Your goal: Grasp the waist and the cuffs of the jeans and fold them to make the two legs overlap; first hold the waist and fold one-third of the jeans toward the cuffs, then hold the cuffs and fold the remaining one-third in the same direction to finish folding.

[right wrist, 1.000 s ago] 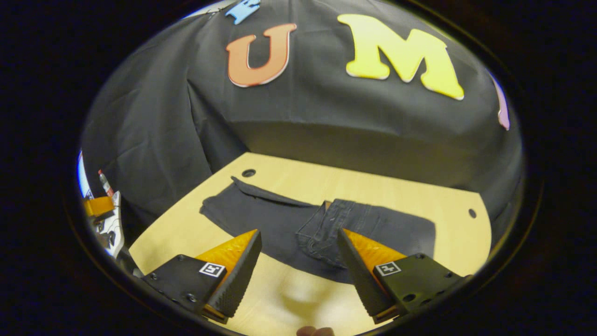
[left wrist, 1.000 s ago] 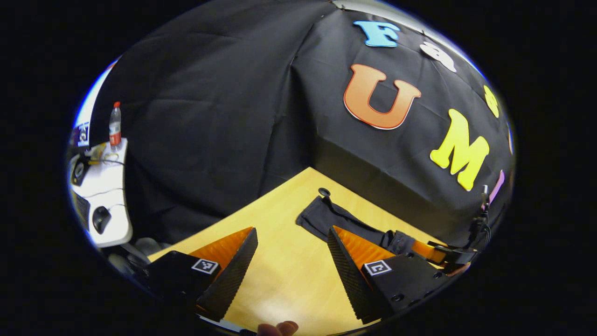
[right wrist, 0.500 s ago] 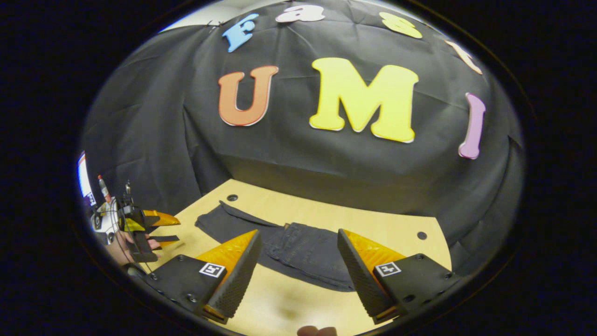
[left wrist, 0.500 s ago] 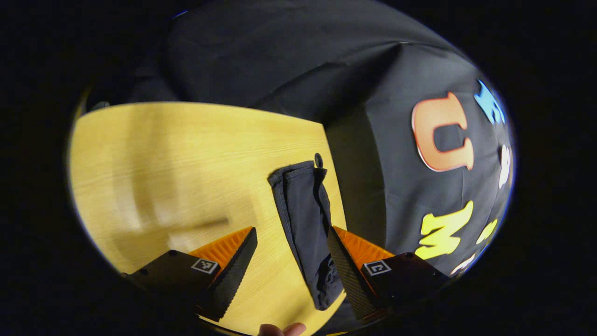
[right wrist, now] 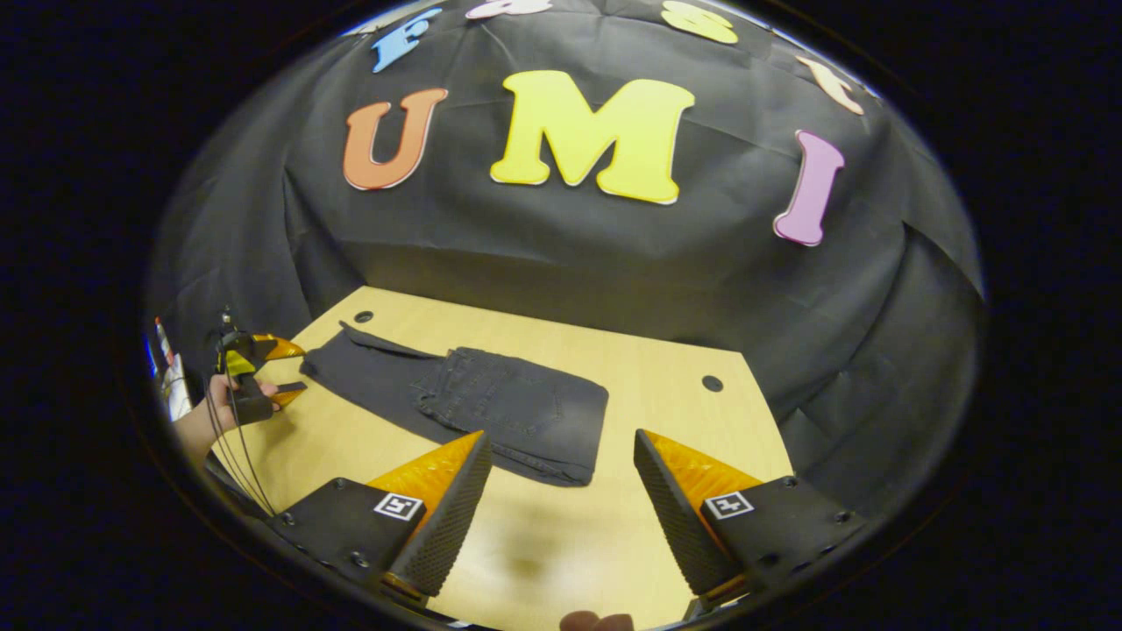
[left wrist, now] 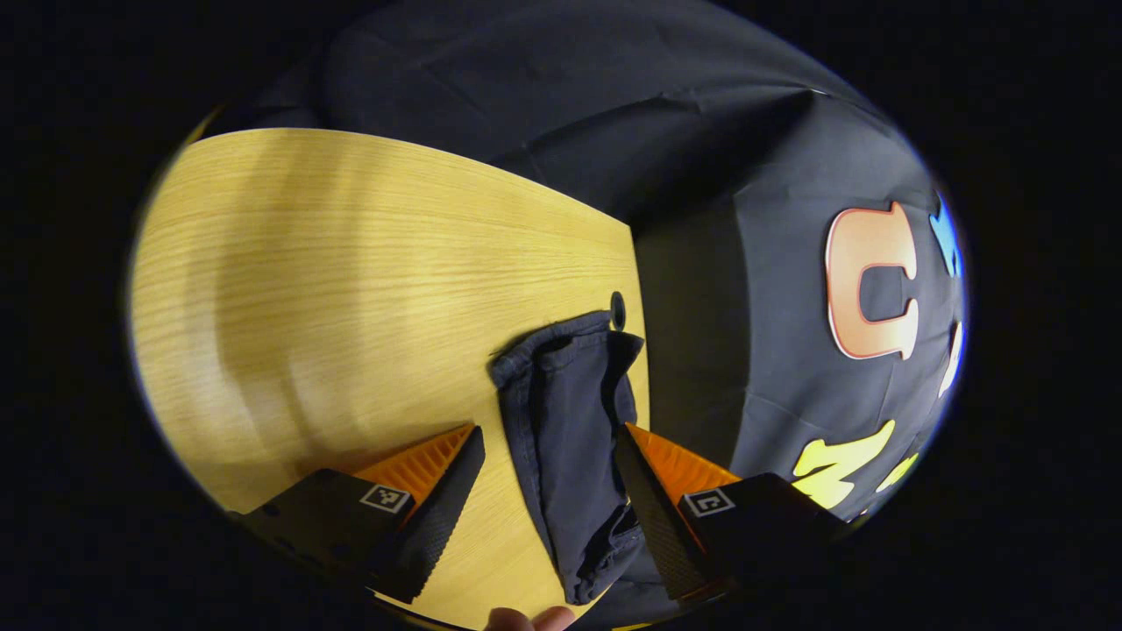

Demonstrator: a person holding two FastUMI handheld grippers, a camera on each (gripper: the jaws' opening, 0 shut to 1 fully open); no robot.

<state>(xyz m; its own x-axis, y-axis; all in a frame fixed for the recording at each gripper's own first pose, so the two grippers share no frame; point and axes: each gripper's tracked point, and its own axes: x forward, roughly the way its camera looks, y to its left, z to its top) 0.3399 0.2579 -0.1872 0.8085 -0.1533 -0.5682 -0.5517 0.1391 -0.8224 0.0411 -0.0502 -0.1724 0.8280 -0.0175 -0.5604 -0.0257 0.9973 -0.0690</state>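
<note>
Two round holes [right wrist: 712, 383] pierce the table [right wrist: 666, 368] beside the jeans [right wrist: 491, 407].

Your left gripper view rides on the left hand-held gripper [left wrist: 548, 495] and looks from close above along the cuff end of the jeans [left wrist: 570, 438], rolled so the wooden worktop [left wrist: 333, 289] fills 9 to 12 o'clock and the booth wall hangs at 3 o'clock. Your right gripper view, on the right hand-held gripper [right wrist: 561, 508], sits upright and farther back, facing the wall across the worktop [right wrist: 666, 412], with the whole jeans [right wrist: 473, 403] toward 11 o'clock. Both views share the jeans, the worktop and the wall, and your right gripper view also catches your left hand-held gripper [right wrist: 285, 372] at 9 o'clock.
</note>
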